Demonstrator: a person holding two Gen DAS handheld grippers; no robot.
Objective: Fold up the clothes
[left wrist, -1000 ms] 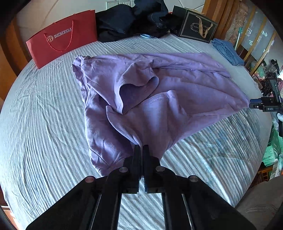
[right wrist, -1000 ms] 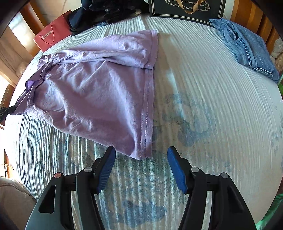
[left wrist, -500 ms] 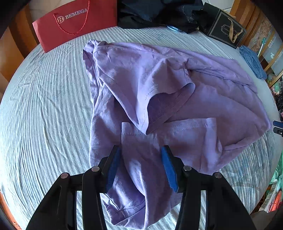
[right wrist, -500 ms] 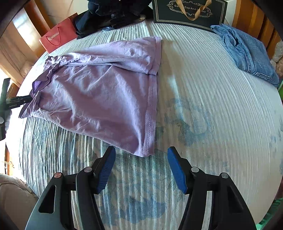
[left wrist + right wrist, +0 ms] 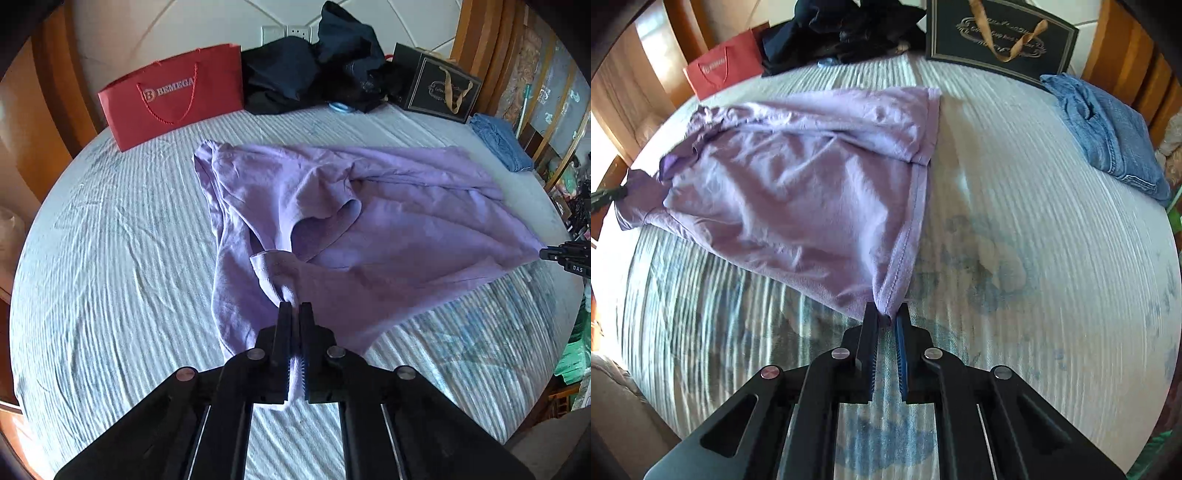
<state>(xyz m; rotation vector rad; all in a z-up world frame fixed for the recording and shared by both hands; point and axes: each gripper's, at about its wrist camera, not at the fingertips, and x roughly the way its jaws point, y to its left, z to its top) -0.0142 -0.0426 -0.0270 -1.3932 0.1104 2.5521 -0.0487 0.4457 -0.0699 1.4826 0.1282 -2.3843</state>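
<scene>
Two tools are at work on one purple shirt (image 5: 388,229), which lies crumpled across the middle of the bed (image 5: 110,277). My left tool (image 5: 294,308) is closed tight on a bunched bit of the shirt near a sleeve, with cloth showing between the pads and a fold running up from the tips. My right tool (image 5: 887,312) is also clamped down, pinching the near corner of the hem, and the stitched edge runs taut from that corner away toward the far side of the bed. In the left view, my right tool shows at the far right edge, touching the shirt's corner there. In the right view, my left tool shows at the far left edge, touching the sleeve end. The shirt is stretched between the two grips, its middle wrinkled and resting on the striped bedsheet.

At the head of the bed stands a red paper bag (image 5: 173,94), beside it a heap of dark clothes (image 5: 314,74), then a black gift bag (image 5: 439,85) with a gold ribbon. Folded blue jeans (image 5: 1108,129) lie near the bed's edge, well apart from the shirt.
</scene>
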